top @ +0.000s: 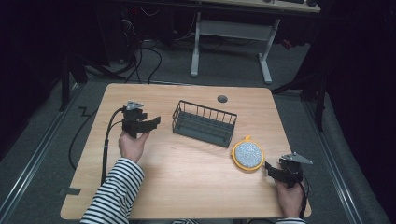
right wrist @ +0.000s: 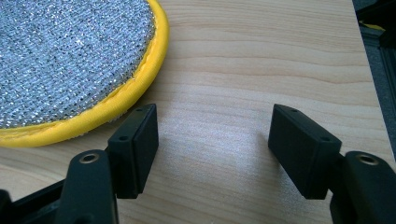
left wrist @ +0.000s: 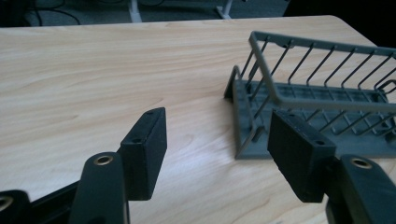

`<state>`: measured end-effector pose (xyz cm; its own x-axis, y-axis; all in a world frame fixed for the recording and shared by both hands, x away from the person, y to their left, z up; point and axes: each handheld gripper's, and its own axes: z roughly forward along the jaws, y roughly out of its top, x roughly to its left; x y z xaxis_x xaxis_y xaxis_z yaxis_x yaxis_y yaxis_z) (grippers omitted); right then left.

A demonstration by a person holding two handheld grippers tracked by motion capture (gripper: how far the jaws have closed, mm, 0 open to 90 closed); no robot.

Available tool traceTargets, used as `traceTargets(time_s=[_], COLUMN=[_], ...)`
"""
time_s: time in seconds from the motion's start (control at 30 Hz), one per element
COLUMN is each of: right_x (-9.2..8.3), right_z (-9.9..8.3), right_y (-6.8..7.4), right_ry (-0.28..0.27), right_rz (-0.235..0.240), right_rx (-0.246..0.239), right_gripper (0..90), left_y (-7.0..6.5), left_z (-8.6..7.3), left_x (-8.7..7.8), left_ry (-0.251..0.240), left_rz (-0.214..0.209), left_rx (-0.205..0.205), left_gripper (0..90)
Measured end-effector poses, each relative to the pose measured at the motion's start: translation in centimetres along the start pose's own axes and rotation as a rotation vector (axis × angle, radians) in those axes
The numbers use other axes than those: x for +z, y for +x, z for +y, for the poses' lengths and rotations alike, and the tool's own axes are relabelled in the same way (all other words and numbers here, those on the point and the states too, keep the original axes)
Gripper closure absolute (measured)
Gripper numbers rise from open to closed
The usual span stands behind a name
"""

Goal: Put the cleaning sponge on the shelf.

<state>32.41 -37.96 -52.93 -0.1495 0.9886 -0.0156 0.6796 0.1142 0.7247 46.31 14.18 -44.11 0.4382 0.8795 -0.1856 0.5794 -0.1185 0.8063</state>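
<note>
A dark grey wire basket (top: 203,123) stands near the middle of the wooden table (top: 187,168), and nothing lies in it. A round scouring pad (top: 247,154) with a silver face and a yellow rim lies to the basket's right. My left gripper (top: 155,121) hovers just left of the basket with open jaws and nothing between them. In the left gripper view the basket (left wrist: 317,93) sits just beyond the right pad. My right gripper (top: 269,167) rests near the table's front right, open, just right of the pad. In the right gripper view the scouring pad (right wrist: 70,60) lies beside the left jaw.
A round grey cable port (top: 222,99) sits in the table behind the basket. White legs of a desk (top: 233,42) stand on the floor beyond the table. A striped sleeve (top: 114,196) comes in at the front left. The table's right edge (right wrist: 369,93) runs close to my right gripper.
</note>
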Motion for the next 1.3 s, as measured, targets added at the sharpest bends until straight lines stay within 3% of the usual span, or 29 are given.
traceTargets(time_s=[0.4, 0.87, 1.3], right_x=[0.0, 0.0, 0.0], right_z=[0.0, 0.0, 0.0], right_y=[0.0, 0.1, 0.1], right_ry=[-0.002, -0.002, -0.002], right_rz=[0.002, 0.003, 0.005], right_rx=[0.0, -0.004, -0.003], right_gripper=[33.4, 33.2, 33.1], left_y=[1.7, 2.4, 4.2], left_z=[-3.9, -7.9, -10.8], left_x=[-2.7, -4.8, -4.7], left_ry=[0.013, 0.014, 0.035], left_rz=[0.022, 0.041, 0.083], left_rx=[-0.016, -0.035, -0.09], left_gripper=[36.7, 35.9, 35.1])
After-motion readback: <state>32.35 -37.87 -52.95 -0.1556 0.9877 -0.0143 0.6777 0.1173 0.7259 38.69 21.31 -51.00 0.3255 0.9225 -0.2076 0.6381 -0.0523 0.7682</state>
